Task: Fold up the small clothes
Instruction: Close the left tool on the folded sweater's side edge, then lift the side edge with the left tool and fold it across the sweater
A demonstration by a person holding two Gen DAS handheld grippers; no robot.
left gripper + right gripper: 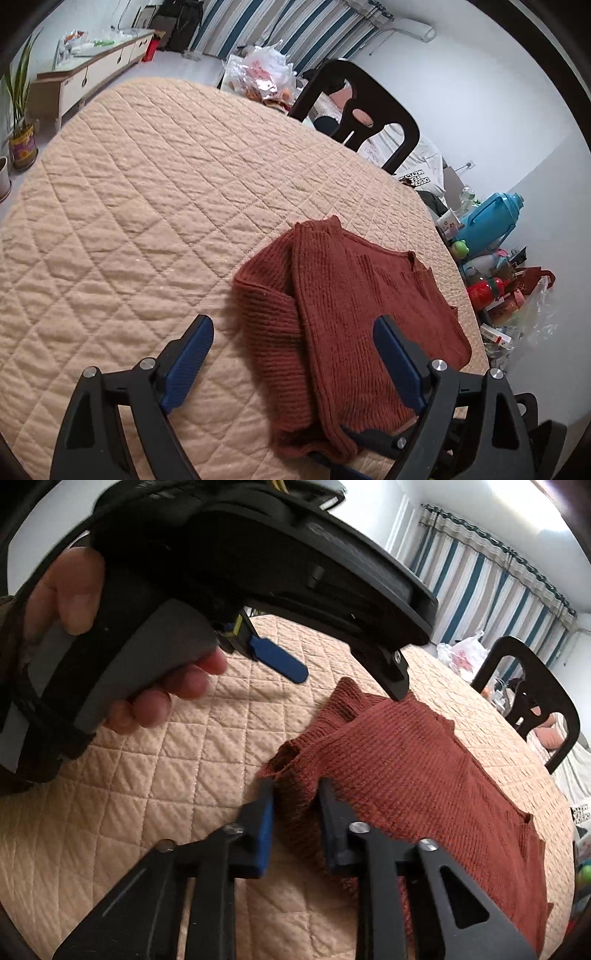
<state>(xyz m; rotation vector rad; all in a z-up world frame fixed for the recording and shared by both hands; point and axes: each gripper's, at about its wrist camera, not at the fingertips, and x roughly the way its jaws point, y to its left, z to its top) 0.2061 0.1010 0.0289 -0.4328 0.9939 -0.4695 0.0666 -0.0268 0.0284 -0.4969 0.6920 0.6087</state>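
**Right tongs pinch the sweater's edge, left tongs stand wide**

The rust knit sweater (pixel 354 306) lies partly folded near the quilted desk's (pixel 147 206) edge. The right tongs (pixel 295 794) grip a bunched fold, likely to carry it over; the left tongs (pixel 293 332) hover wide above, holding nothing.

Rust sweater (pixel 354 306) on quilted table (pixel 147 206), left hand-held gripper (pixel 293 325) spread wide
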